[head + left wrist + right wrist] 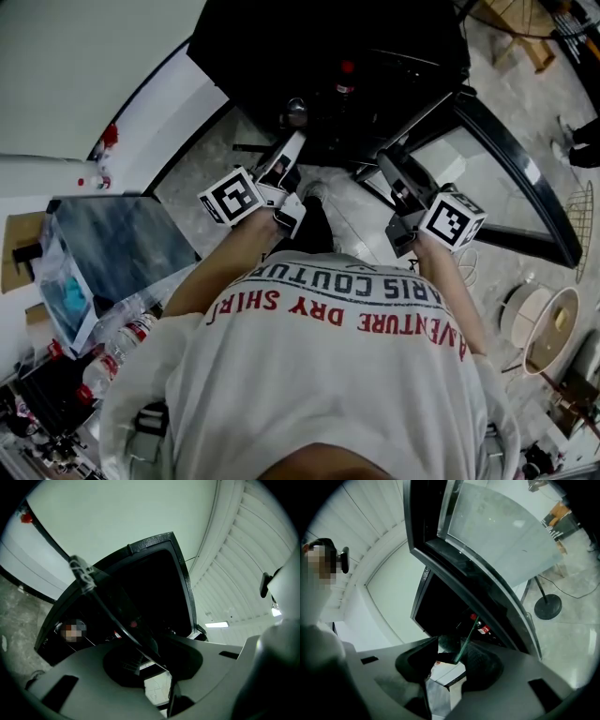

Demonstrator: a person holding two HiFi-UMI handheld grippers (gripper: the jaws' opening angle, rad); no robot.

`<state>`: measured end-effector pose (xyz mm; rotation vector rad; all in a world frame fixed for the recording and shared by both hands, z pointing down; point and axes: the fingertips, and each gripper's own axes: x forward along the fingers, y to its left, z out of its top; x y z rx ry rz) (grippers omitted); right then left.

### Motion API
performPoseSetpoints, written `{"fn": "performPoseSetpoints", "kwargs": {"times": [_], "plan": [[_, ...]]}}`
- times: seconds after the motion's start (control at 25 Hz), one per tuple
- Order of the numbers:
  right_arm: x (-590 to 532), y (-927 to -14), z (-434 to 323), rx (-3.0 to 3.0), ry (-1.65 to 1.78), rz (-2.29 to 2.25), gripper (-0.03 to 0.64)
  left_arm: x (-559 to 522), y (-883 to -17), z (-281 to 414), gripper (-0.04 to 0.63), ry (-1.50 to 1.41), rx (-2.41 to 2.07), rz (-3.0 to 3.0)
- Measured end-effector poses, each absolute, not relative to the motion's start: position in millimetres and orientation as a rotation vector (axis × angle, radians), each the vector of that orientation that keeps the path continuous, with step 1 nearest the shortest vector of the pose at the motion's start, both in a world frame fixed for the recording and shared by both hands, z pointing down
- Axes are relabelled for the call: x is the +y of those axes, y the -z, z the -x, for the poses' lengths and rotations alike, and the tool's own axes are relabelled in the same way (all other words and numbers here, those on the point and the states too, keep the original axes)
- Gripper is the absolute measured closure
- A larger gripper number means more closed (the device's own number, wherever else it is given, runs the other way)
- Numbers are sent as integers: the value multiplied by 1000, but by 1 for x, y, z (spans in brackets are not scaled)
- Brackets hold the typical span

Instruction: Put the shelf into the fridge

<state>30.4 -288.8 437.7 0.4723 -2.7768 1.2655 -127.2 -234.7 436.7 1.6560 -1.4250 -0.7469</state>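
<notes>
Left claw [150,658], right claw [454,658] each clamped on glass shelf's [466,642] edge, open fridge [319,56] just ahead

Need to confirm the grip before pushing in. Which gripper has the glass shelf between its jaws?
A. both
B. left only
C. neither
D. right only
A: the left gripper is closed on the dark edge of the shelf, and the right gripper is closed on its greenish glass edge.
</notes>
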Motion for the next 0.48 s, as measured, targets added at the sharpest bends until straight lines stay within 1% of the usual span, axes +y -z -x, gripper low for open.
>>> {"fn": "performPoseSetpoints", "kwargs": {"times": [0.4, 0.48], "plan": [[-315, -458, -15, -2738, -1290, -509, 472, -261, -455, 142, 494, 705, -1436, -1668], [-317, -460, -14, -2734, -1293, -521, 472, -263, -456, 141, 472, 676, -1438, -1700]]}}
